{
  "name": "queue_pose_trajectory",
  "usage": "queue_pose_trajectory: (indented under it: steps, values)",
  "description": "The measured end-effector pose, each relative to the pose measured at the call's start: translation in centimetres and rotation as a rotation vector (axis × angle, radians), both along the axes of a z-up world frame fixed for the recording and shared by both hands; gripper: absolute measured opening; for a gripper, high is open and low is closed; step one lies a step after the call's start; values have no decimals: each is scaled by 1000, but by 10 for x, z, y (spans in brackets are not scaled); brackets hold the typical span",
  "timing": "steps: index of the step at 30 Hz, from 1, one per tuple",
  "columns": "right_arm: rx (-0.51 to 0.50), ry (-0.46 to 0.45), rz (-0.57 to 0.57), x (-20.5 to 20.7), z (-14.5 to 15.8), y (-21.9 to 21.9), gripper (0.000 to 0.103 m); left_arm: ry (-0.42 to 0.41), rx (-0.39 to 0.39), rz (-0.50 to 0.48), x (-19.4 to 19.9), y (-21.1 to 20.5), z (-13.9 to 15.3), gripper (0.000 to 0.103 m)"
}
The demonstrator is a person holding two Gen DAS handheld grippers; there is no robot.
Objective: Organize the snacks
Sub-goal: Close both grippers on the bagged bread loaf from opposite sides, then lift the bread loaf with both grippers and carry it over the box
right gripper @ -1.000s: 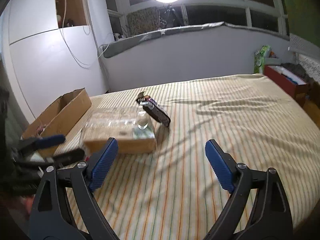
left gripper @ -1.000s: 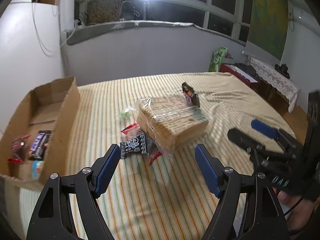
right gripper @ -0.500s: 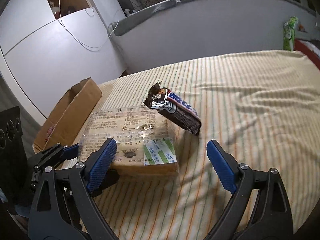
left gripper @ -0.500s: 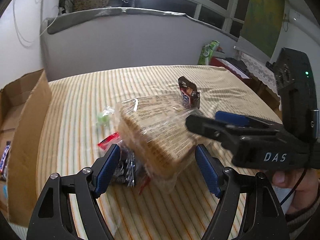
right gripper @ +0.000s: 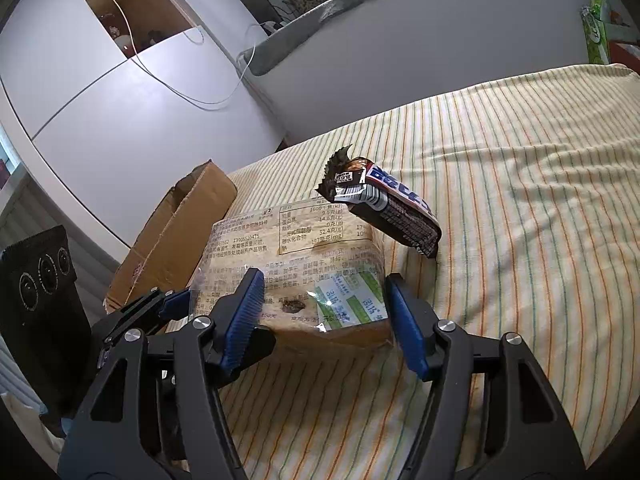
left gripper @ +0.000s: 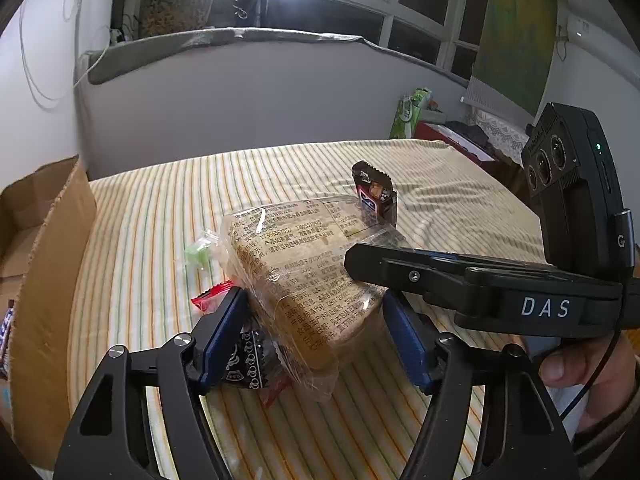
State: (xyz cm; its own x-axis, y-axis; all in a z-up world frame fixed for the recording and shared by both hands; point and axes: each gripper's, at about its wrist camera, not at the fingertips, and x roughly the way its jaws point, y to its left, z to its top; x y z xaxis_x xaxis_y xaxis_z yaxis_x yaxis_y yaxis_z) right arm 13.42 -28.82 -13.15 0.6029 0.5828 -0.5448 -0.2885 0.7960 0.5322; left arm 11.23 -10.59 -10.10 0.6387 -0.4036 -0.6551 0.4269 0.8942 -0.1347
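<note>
Moved in close since before: both tongs, left tongs (left gripper: pixel 314 326) and right tongs (right gripper: pixel 324 316), closing around wafer pack (left gripper: pixel 304 272) on bed (right gripper: pixel 520 200), not yet pinching. Next: squeeze, lift together, carry to box (left gripper: pixel 52 264)

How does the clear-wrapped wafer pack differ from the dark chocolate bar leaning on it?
The wafer pack is a broad tan block in clear film with printed text; the chocolate bar is slim, in an opaque dark wrapper with a blue-and-white logo. The wafer pack lies flat on the striped cloth; the chocolate bar is tilted, one end propped up on the pack. Both grippers' jaws are closing around the wafer pack; the chocolate bar is outside them. Both are sealed snacks.
</note>
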Motion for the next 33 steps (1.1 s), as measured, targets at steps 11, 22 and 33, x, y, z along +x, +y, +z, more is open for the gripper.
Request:
queue_pose_trajectory:
  steps: [11, 22, 33]
  values:
    - [-80, -41, -33, -17, 24, 6, 65, -14, -12, 5, -10, -5, 4, 70]
    - [-137, -156, -62, -59, 83, 12, 65, -93, -49, -13, -38, 2, 38, 70]
    - [-186, -284, -82, -110, 146, 24, 65, -240, -105, -25, -80, 14, 97, 70]
